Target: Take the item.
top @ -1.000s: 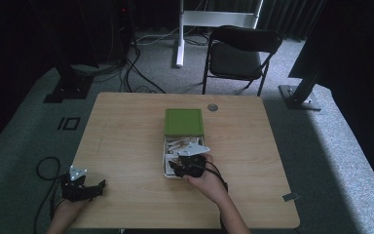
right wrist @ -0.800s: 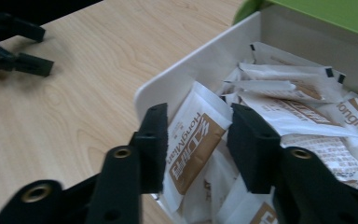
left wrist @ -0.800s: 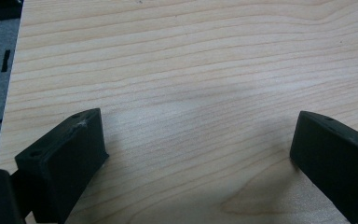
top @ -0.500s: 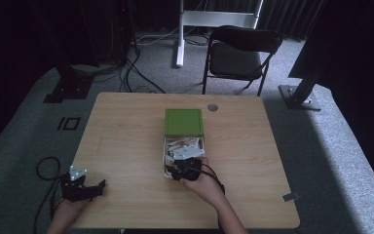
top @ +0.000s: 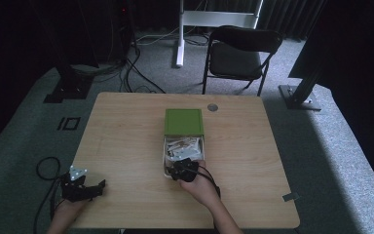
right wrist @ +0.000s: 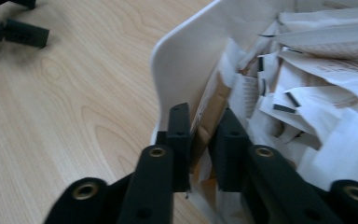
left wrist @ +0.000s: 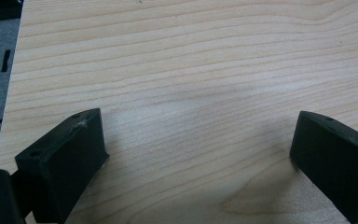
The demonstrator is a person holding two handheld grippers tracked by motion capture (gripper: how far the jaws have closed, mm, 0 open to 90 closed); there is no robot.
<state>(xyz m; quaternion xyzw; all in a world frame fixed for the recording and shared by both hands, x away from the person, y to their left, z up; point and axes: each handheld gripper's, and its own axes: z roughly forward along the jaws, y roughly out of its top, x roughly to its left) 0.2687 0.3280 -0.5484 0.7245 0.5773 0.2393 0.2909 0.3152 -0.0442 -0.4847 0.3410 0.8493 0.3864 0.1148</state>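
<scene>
Starting at the left of the white box (top: 165, 158), well away from it at the table's (top: 126, 126) near corner, the left gripper (top: 95, 187) rests on the pale wood, with its grey three-cornered plate on top and a black cable looping off the edge toward the carpet. The hand behind it is cut off by the bottom of the high view. Its own view makes the state plain: two blunt, matte black jaws standing far apart over bare wood grain, nothing between them, the right-hand one cropped by the frame. Moving across to the box: smooth white plastic with rounded corners, sitting at the table's middle, its far half hidden under a flat green lid (top: 184, 122). The near half is heaped with crumpled paper packets (top: 182, 145), white and tan; the print on them is too small to read. At the box's near edge sits the right gripper (top: 175, 170), a dark lump from above, jaws impossible to separate there. The right gripper view settles it: the jaws have just been closing and now pinch a tan paper packet (right wrist: 204, 120) just inside the box's white wall (right wrist: 186, 60), the packet's lower end lost behind the black fingers (right wrist: 179, 135). Up in that view's far left corner the left gripper shows small and blurred on the wood.
</scene>
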